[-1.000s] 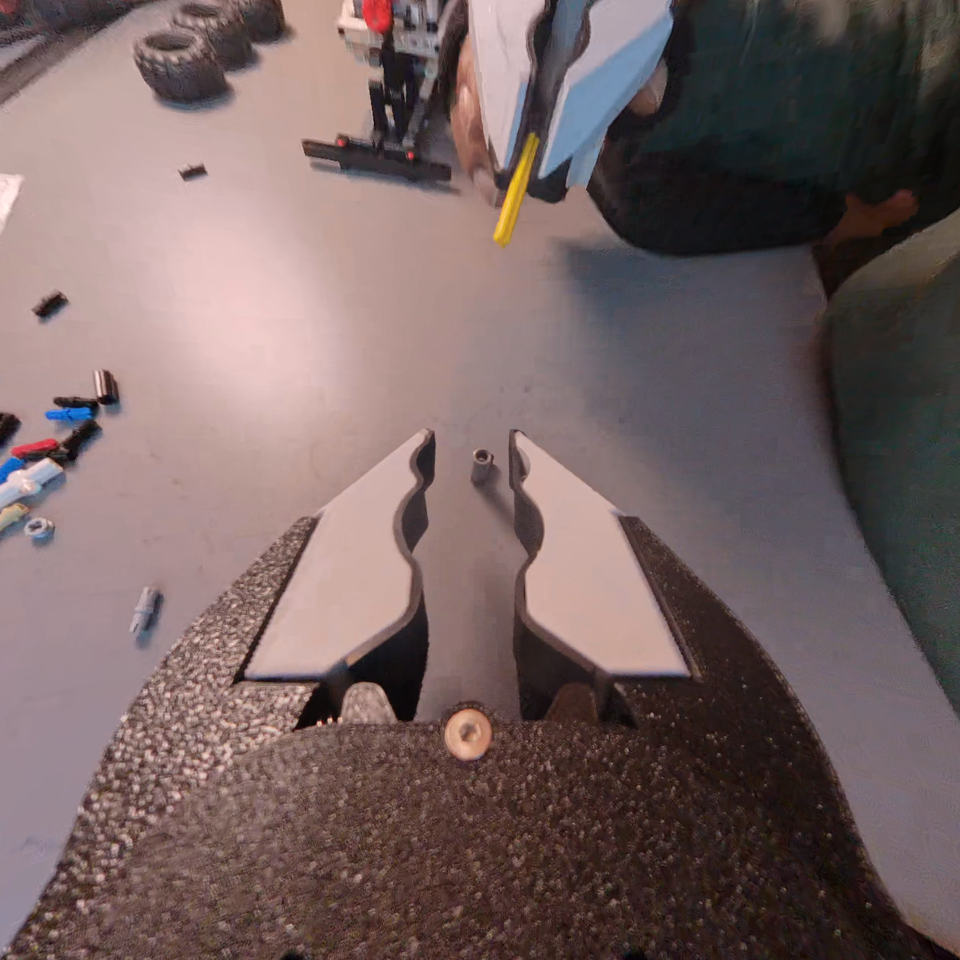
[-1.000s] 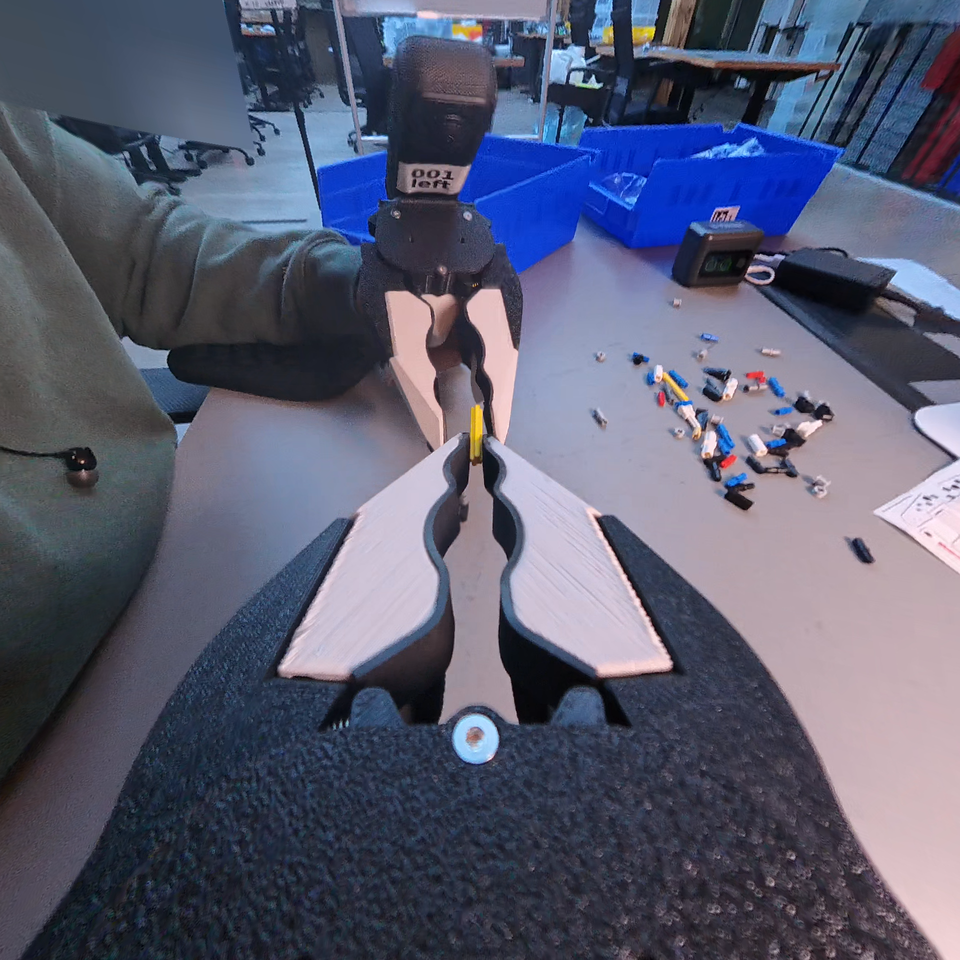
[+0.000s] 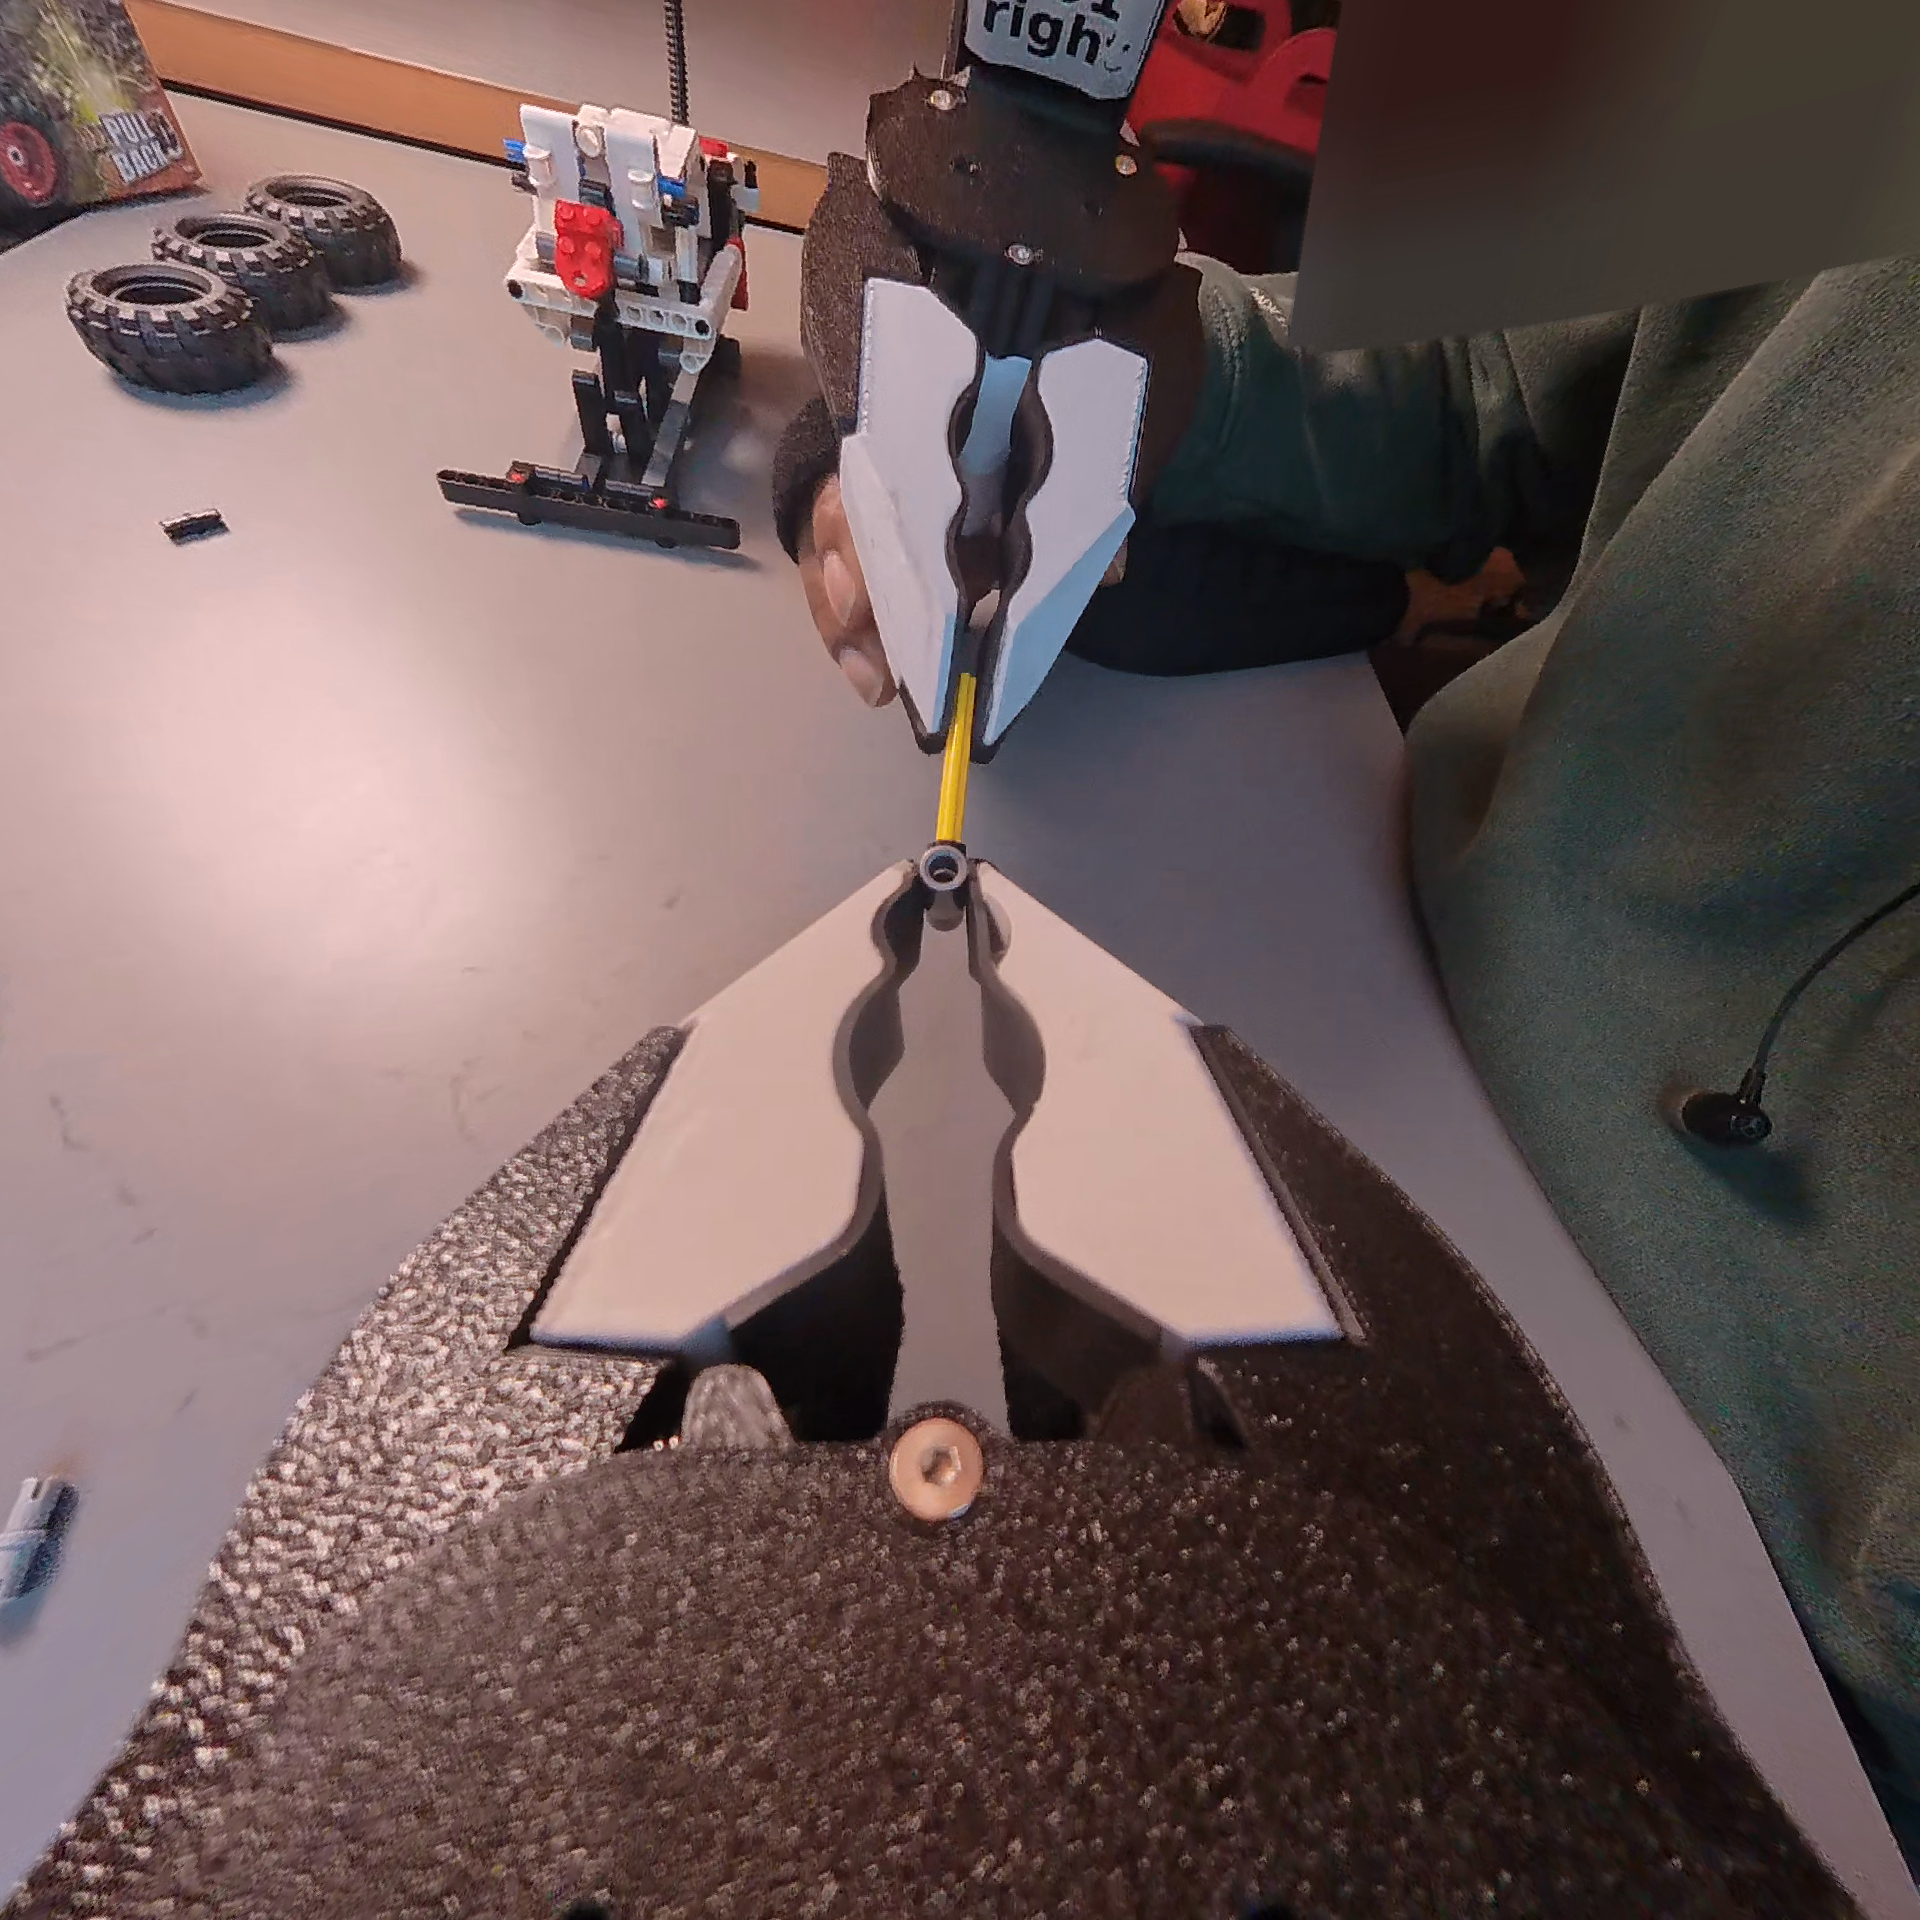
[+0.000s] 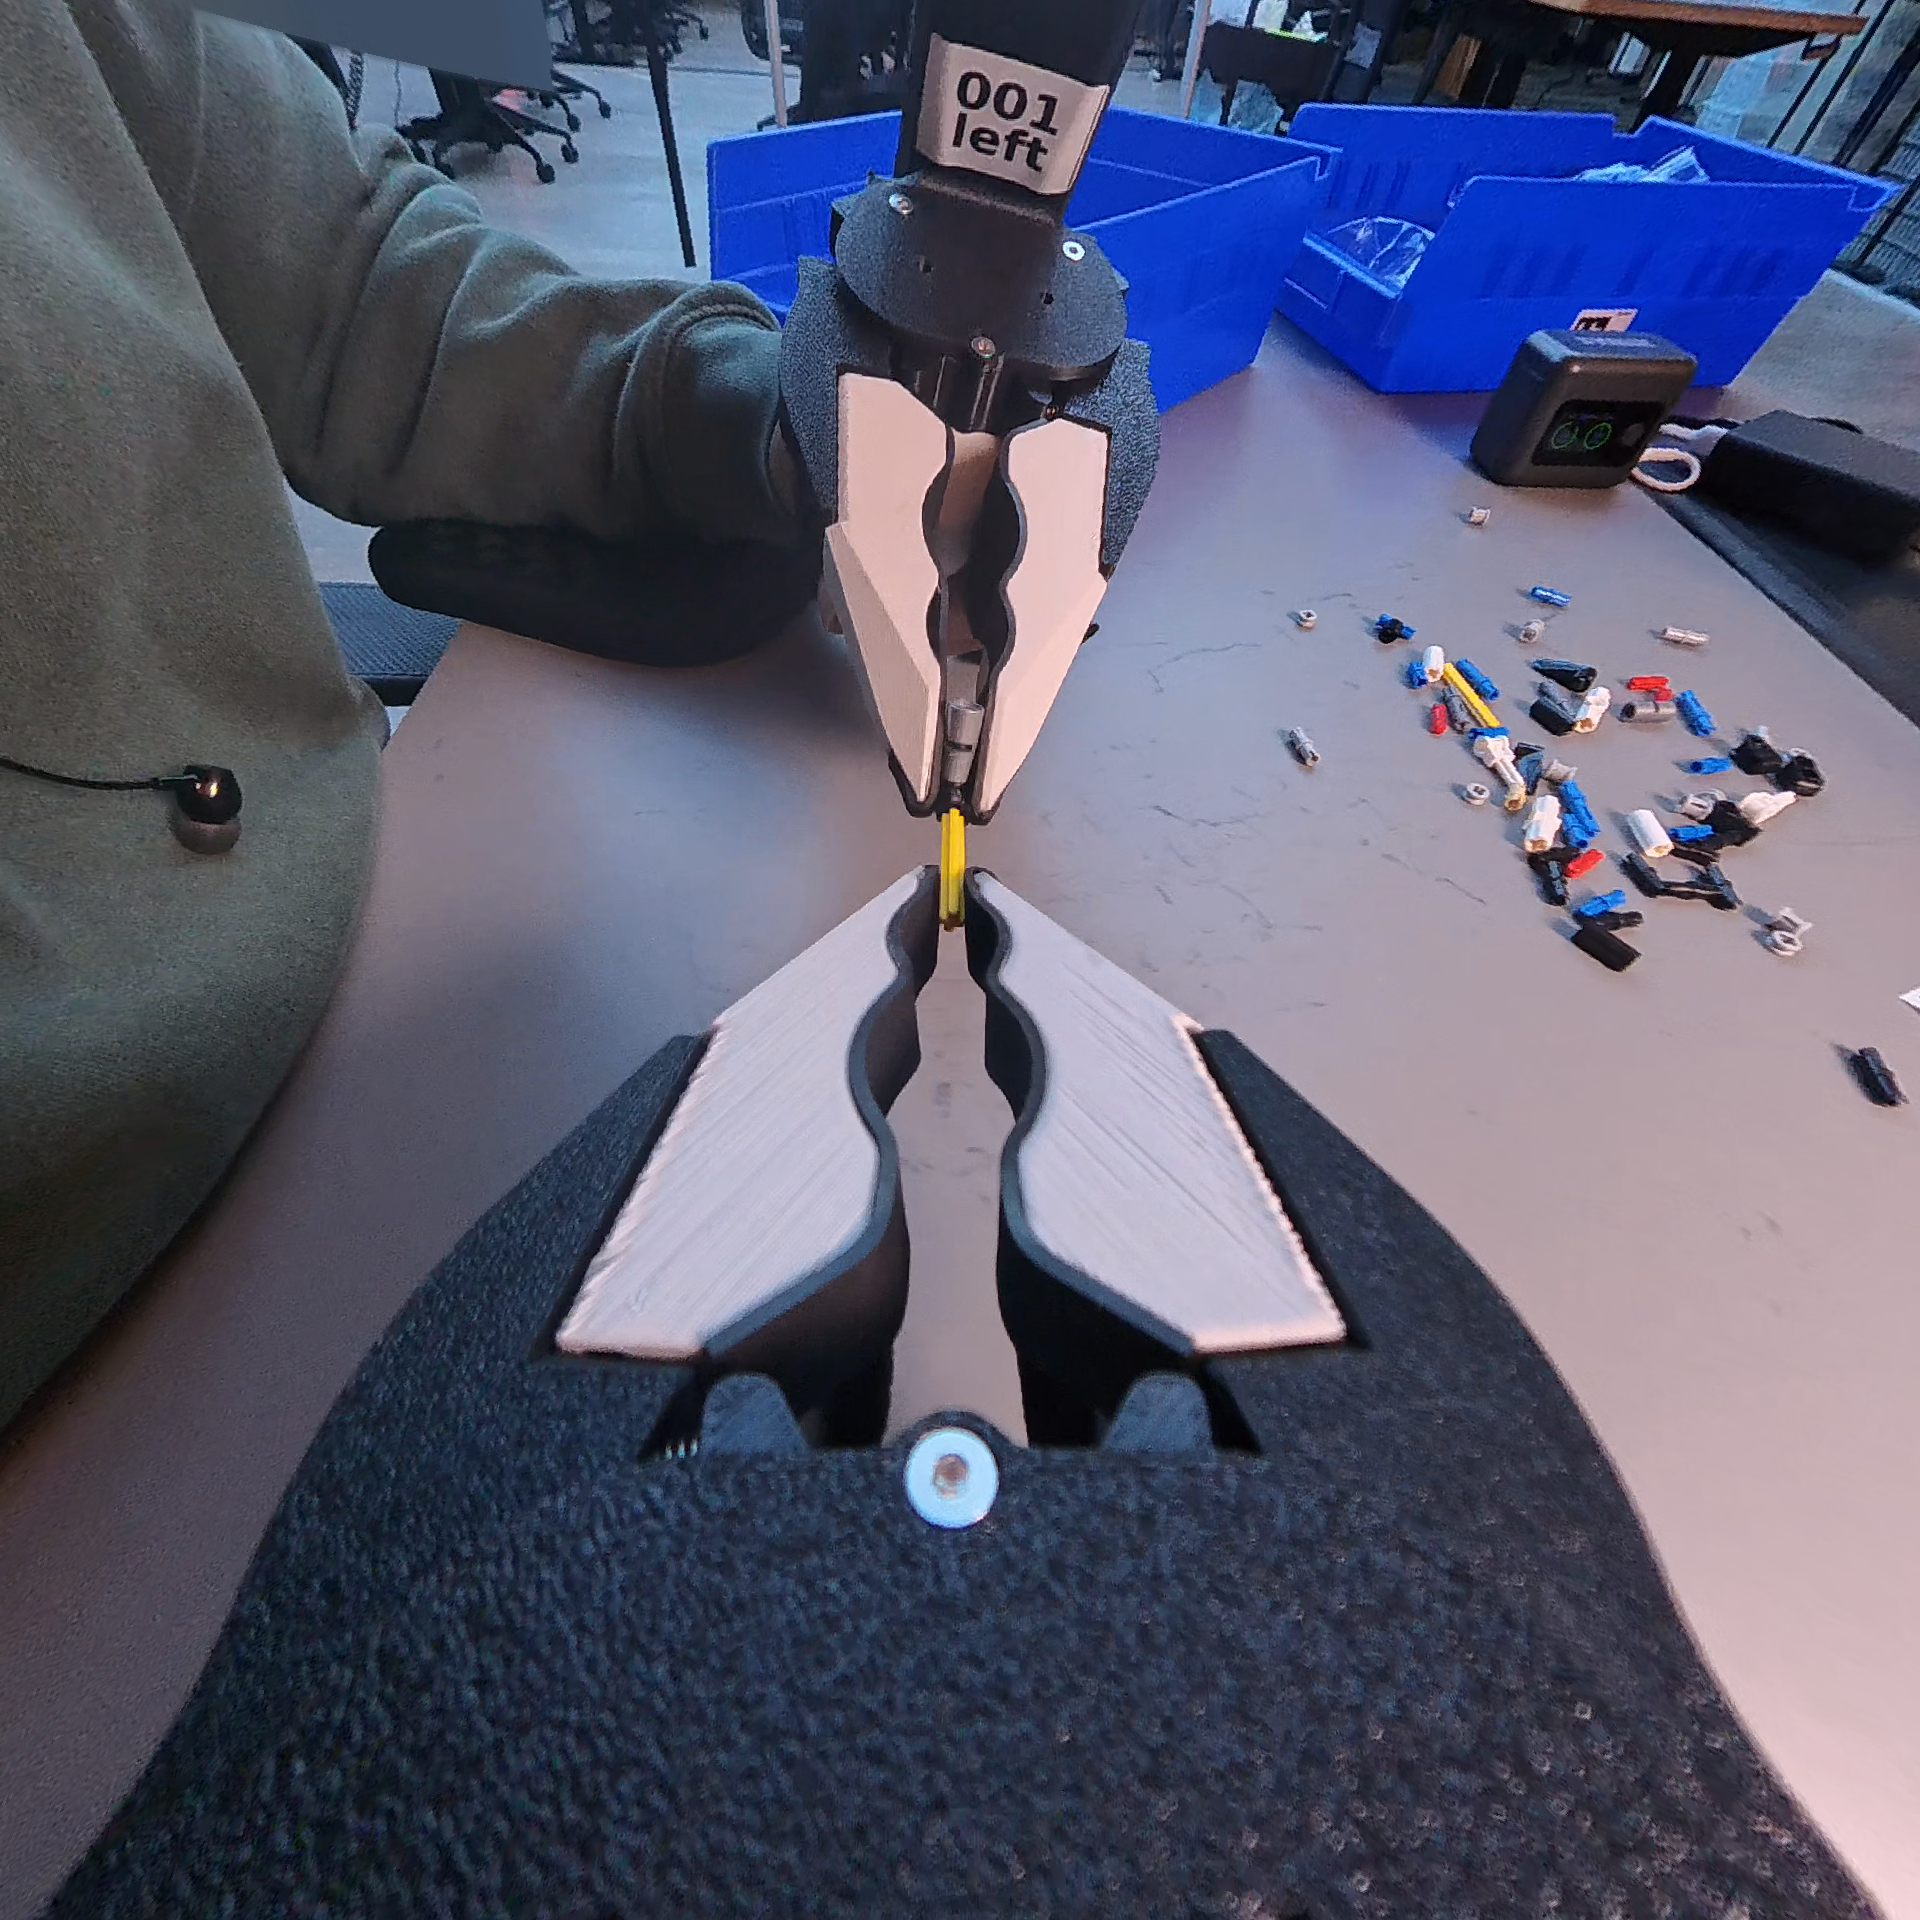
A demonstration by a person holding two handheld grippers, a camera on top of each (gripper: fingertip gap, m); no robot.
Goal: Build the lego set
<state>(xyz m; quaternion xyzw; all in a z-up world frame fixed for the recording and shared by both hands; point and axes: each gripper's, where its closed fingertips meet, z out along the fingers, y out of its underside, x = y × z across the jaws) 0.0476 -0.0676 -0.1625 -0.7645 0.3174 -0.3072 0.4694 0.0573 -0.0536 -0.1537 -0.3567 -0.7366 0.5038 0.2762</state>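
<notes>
My left gripper [image 3: 943,881] is shut on a small grey bush [image 3: 942,868], held above the table with its hole facing away. My right gripper [image 4: 950,896] is shut on a thin yellow axle [image 4: 950,868]. The two grippers face each other tip to tip. In the left wrist view the right gripper [image 3: 954,740] points the yellow axle [image 3: 954,774] at the bush, its end touching or just at the hole. In the right wrist view the left gripper [image 4: 954,805] holds the grey bush [image 4: 961,732] between its fingers.
A part-built white, black and red model [image 3: 613,312] stands at the back left with three black tyres [image 3: 223,275] beside it. A scatter of small loose pieces [image 4: 1600,769] lies right. Blue bins [image 4: 1558,239] and a black device [image 4: 1584,421] stand behind. A person's green sleeve [image 4: 364,343] is close. Less than 4 cm separates the two grippers' tips.
The left gripper has shut on the grey bush, which lay on the table between its open fingers, and lifted it. The right gripper's yellow axle now meets the bush.
</notes>
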